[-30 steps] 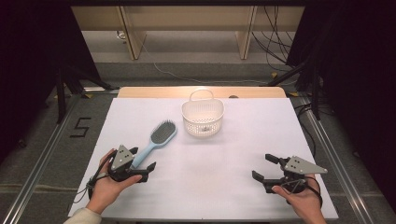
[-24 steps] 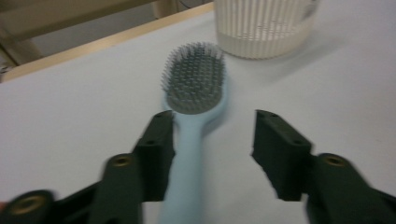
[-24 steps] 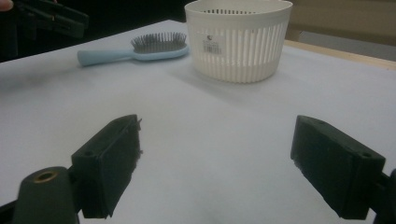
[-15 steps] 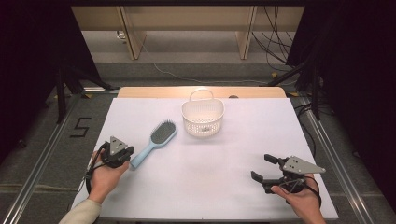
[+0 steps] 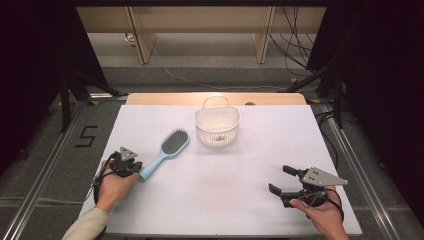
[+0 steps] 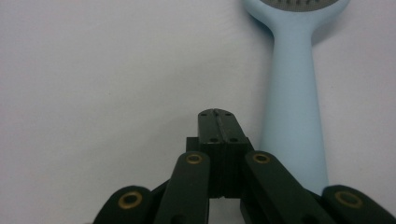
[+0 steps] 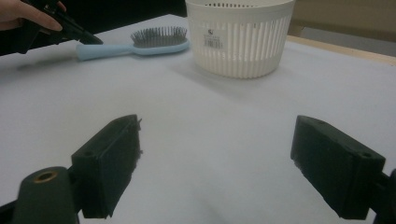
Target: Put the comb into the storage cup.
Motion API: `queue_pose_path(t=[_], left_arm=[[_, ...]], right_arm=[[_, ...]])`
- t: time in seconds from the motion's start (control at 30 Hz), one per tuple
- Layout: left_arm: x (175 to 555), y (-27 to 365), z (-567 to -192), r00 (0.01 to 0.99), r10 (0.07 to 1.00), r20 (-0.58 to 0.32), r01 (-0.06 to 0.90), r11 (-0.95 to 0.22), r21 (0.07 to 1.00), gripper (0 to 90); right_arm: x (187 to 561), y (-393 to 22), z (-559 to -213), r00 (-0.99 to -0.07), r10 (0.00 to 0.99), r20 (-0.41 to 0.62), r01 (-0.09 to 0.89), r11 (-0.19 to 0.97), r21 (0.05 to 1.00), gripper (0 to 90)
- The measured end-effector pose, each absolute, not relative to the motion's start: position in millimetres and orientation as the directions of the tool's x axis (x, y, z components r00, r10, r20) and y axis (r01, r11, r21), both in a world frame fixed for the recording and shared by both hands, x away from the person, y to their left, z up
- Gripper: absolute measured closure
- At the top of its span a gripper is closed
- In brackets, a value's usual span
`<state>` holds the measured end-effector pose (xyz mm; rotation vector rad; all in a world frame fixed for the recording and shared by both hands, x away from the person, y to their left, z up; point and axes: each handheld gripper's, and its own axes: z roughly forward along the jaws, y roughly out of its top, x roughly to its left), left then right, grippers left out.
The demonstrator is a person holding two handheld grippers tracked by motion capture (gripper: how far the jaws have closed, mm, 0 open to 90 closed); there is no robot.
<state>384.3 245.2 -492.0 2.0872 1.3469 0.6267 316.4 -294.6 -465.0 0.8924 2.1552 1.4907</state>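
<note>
High view: the brush (image 5: 165, 153) lies flat on the white table (image 5: 240, 200), bristles up, its head toward the basket (image 5: 217, 126) and its handle running down-left to the left gripper (image 5: 131, 169). That gripper sits just beside the handle's end with nothing in it. The right gripper (image 5: 281, 181) rests well apart at the near right corner, jaws spread wide and empty.

Left gripper view: the left gripper (image 6: 217, 114) has its jaws pressed together, nothing between them, and they lie alongside the pale blue handle (image 6: 293, 116) to its left, not around it. To pick the brush up well, I judge the jaws should first open, shift across so the handle sits between the pads, and close on the straight part of the handle near its end rather than on the flared neck, where the pads might slip.

Right gripper view: the right gripper (image 7: 215, 158) stands open over bare table; beyond it the brush (image 7: 135, 45) lies just left of the basket (image 7: 238, 35), with a hand (image 7: 25, 16) at the handle end
</note>
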Motion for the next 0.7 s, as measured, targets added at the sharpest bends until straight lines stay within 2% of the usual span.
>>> queue_pose_path(t=[0.7], left_arm=[[376.4,236.8,-491.5,0.439,0.898,0.039,0.668,-0.354,0.655,89.6]], right_arm=[[317.2,-295.5,-466.1,-0.726,0.685,0.057,0.300,0.241,0.923,16.4]])
